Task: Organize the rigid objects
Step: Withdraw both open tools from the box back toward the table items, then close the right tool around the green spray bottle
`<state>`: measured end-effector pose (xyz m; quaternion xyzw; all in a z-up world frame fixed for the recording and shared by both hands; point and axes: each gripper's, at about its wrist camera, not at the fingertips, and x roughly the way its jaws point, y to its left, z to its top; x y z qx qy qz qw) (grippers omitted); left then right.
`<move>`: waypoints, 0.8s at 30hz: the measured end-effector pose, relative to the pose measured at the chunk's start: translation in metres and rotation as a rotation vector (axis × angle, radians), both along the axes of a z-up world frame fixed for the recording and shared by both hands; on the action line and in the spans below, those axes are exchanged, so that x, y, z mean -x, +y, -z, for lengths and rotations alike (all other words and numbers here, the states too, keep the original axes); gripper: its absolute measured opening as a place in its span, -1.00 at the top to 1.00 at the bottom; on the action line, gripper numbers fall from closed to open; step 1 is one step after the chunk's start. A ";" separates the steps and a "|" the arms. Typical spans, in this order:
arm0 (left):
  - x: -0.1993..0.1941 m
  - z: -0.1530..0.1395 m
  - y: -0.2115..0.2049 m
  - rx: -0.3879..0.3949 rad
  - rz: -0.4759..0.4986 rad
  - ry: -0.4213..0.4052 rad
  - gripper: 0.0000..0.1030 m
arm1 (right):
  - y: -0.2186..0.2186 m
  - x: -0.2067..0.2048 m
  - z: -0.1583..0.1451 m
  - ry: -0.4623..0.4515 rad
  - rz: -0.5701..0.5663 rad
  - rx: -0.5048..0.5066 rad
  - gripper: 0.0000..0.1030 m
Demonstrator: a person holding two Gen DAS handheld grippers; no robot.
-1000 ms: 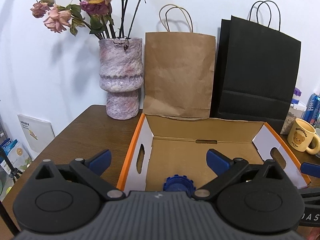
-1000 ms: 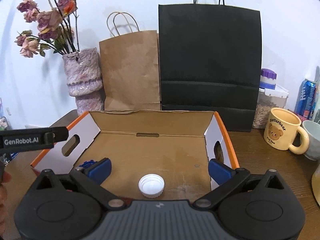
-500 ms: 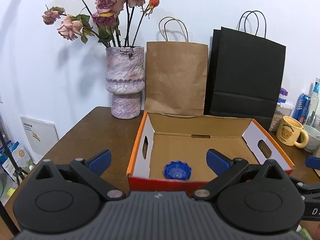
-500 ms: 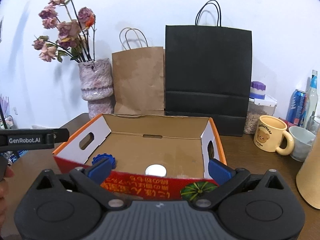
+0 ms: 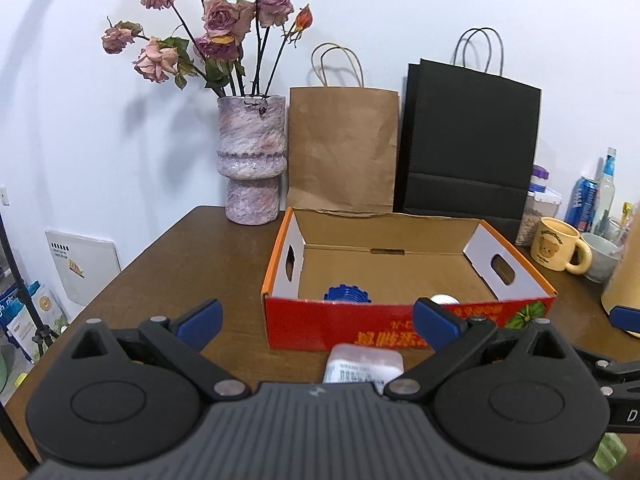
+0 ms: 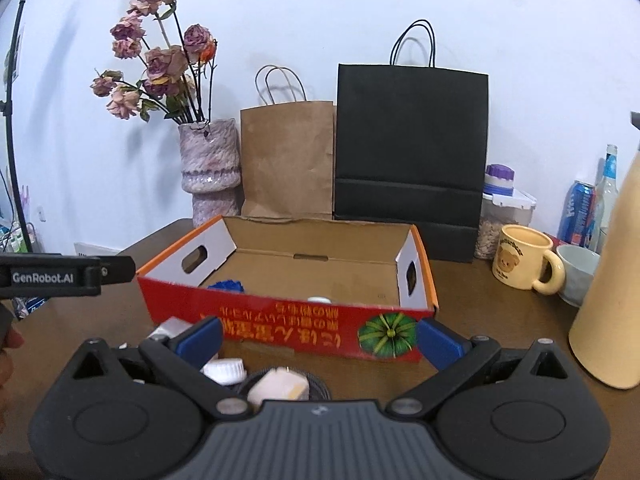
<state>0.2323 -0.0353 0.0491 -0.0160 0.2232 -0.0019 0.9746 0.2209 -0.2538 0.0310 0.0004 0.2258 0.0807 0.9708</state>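
Surface (image 5: pixel 192 264): brown wood; carries all items.
Box (image 5: pixel 404 326): open, red front, mid-surface.
Black bag (image 6: pixel 410 152): back edge, behind box.
Brown bag (image 6: pixel 286 160): back edge, beside black bag.
Vase (image 5: pixel 252 164): back left corner, dried roses.
Mug (image 6: pixel 524 258): right of box.
Left gripper (image 5: pixel 316 326): fingers apart, nothing held, before box front.
Right gripper (image 6: pixel 320 340): fingers apart, nothing held.
Blue cap (image 5: pixel 346 293): in box, front left corner.
White cap (image 5: pixel 444 299): in box, by front wall.

The box (image 5: pixel 400 268) is matt brown cardboard inside, with a glossy red printed front. The desk (image 5: pixel 192 264) is dark, smooth wood. The vase (image 5: pixel 251 160) looks rough and stony.
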 end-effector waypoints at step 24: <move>0.057 0.045 -0.026 -0.018 0.075 0.029 -1.00 | -0.051 0.061 0.057 0.136 0.020 0.113 -1.00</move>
